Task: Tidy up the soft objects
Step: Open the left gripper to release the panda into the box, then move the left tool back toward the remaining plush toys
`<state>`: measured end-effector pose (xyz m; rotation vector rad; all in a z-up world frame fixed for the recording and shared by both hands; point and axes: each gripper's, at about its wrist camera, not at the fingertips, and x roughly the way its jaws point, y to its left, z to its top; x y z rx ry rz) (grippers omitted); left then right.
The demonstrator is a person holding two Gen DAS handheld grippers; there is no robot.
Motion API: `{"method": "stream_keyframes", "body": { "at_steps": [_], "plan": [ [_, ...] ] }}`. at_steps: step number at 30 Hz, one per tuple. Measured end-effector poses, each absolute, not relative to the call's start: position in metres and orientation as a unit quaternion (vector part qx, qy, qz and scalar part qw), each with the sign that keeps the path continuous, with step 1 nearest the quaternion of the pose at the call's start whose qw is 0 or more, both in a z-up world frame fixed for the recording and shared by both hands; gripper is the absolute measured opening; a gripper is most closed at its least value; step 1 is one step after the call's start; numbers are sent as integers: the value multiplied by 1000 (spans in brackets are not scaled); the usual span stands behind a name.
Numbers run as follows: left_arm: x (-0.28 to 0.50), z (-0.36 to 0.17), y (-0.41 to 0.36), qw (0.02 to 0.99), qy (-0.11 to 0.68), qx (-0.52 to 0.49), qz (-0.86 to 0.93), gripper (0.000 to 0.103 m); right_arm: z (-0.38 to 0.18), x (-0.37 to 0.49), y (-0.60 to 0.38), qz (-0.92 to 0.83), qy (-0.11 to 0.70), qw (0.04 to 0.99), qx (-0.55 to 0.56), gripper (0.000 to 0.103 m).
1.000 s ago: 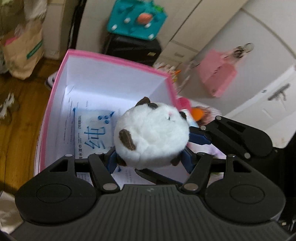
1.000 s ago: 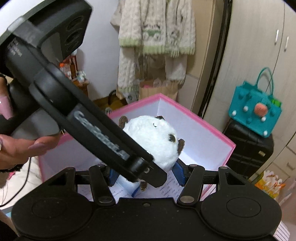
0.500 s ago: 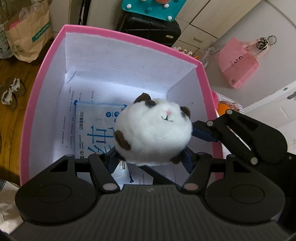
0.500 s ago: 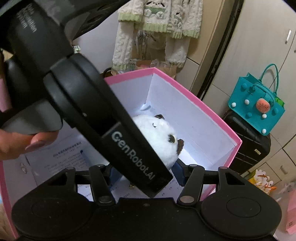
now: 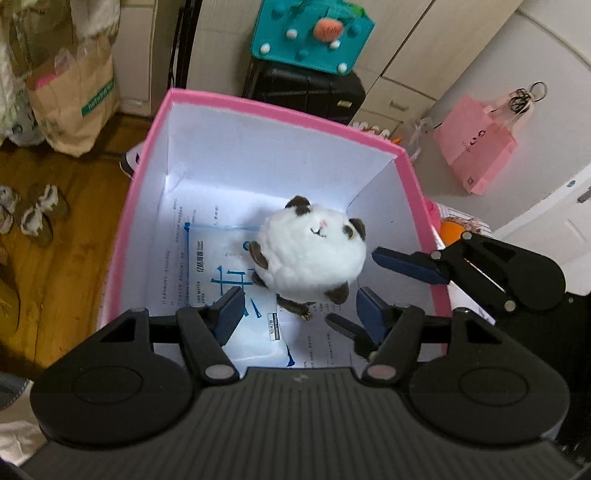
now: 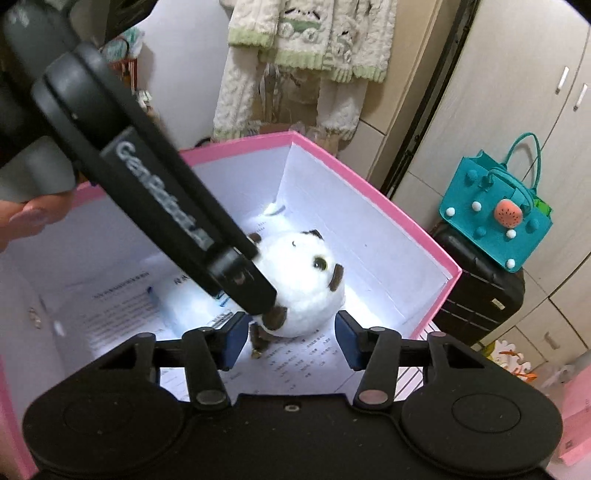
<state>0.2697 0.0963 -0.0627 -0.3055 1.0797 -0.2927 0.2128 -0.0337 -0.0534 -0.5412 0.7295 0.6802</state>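
Observation:
A round white plush toy (image 5: 310, 254) with brown patches lies inside the pink box (image 5: 280, 107), partly on a blue wipes pack (image 5: 221, 266) on the box floor. My left gripper (image 5: 300, 299) hangs over the box, open, with the plush just beyond its fingertips. In the right wrist view the plush (image 6: 303, 288) sits right ahead of my right gripper (image 6: 291, 319). Those jaws are closing with the toy's near edge between the tips and small gaps at the pads. The left gripper's black housing (image 6: 159, 192) crosses that view and hides part of the toy.
The box's white walls (image 6: 369, 229) rise around the toy. Beyond stand a teal felt bag (image 5: 310, 33) on a black suitcase (image 5: 306, 92), a pink paper bag (image 5: 476, 147), a brown paper bag (image 5: 74, 96) and slippers (image 5: 37, 214) on the wooden floor. A person's fingers (image 6: 29, 216) grip the left handle.
The plush was held up between my left fingers; now it lies lower on the box floor, clear of them. The right gripper's jaws have narrowed.

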Motion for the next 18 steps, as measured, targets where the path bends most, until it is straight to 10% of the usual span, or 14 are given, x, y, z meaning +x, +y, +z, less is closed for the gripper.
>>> {"method": "stream_keyframes", "body": {
  "at_steps": [18],
  "plan": [
    [187,-2,108,883,442,-81,-138,65,7,161,-82,314,350,868,-161,56]
  ]
}}
